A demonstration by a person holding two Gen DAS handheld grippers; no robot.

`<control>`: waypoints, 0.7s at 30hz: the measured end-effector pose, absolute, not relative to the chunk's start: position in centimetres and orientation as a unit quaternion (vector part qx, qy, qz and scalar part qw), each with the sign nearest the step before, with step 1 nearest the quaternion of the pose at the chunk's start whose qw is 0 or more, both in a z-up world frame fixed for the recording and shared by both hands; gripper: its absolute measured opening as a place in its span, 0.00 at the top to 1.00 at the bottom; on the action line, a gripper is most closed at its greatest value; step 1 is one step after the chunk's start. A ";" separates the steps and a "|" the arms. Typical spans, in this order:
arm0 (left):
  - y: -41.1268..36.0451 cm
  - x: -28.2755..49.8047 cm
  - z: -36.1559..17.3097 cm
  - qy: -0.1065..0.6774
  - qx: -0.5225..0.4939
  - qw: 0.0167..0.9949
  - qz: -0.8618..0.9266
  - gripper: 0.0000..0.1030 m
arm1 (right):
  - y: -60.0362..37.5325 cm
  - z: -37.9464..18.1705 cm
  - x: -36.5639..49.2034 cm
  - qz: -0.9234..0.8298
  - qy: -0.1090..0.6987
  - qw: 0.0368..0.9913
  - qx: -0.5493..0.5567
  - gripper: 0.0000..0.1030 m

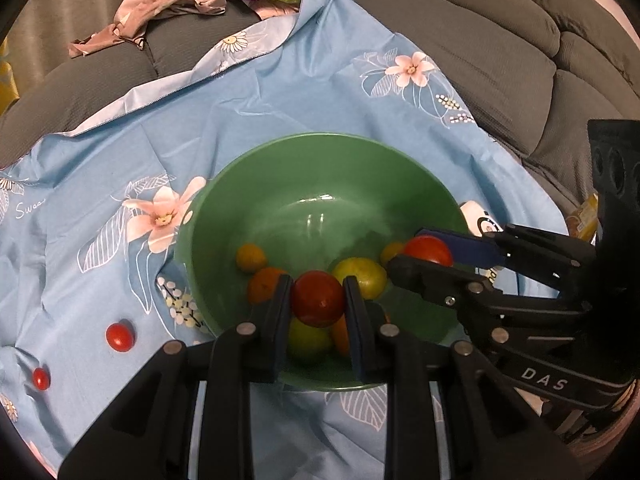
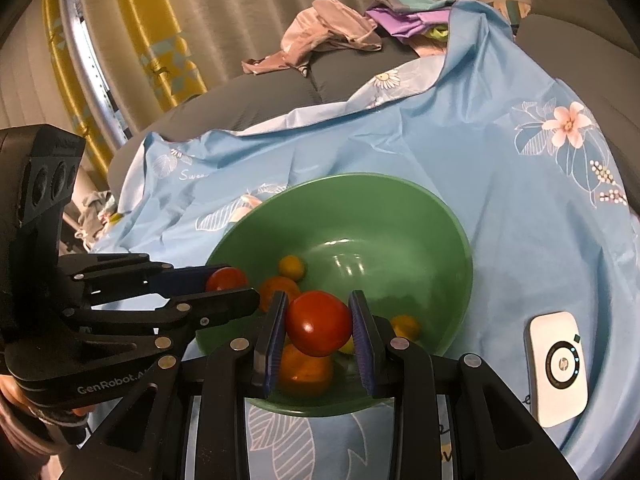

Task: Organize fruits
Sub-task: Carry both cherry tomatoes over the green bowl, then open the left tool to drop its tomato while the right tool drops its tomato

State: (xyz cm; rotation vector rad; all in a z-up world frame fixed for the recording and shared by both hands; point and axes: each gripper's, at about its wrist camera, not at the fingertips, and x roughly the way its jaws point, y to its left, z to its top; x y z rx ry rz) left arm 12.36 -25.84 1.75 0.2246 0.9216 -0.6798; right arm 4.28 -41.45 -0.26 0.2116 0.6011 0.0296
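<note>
bowl: the green bowl (image 1: 320, 184) sat on the flowered blue cloth (image 1: 120, 160), already loaded with yellow and orange fruit.
left gripper (image 1: 318, 300): pinched on a red tomato (image 1: 318, 298), held over the bowl.
right gripper (image 2: 318, 322): clamped on its own tomato (image 2: 318, 322), also above the bowl.
step: drop-off, pretty much.
next: jaws to be eased open, low, so nothing bounces out.
strays: two small tomatoes (image 1: 119, 337) left on the cloth.

Left hand-held gripper (image 1: 318, 300), right hand-held gripper (image 2: 319, 322): jaws clamped, tilted down.

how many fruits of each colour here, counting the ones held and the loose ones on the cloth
red fruits: 4, one each in the left gripper and right gripper, two on the cloth
orange fruits: 2
yellow or yellow-green fruits: 4
total: 10
</note>
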 end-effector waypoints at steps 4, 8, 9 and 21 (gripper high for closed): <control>-26.1 12.6 1.5 0.438 0.109 0.833 -0.321 0.76 | -41.5 -0.3 4.3 0.014 0.296 0.949 0.104 0.68; -26.3 12.8 1.3 0.441 0.112 0.831 -0.319 0.76 | -41.6 -0.4 4.4 0.012 0.297 0.949 0.104 0.68; -26.3 12.8 1.2 0.442 0.114 0.831 -0.319 0.76 | -41.7 -0.4 4.4 0.010 0.298 0.949 0.103 0.68; -26.7 13.2 0.8 0.452 0.127 0.825 -0.314 0.76 | -42.0 -0.5 4.7 0.005 0.304 0.947 0.106 0.68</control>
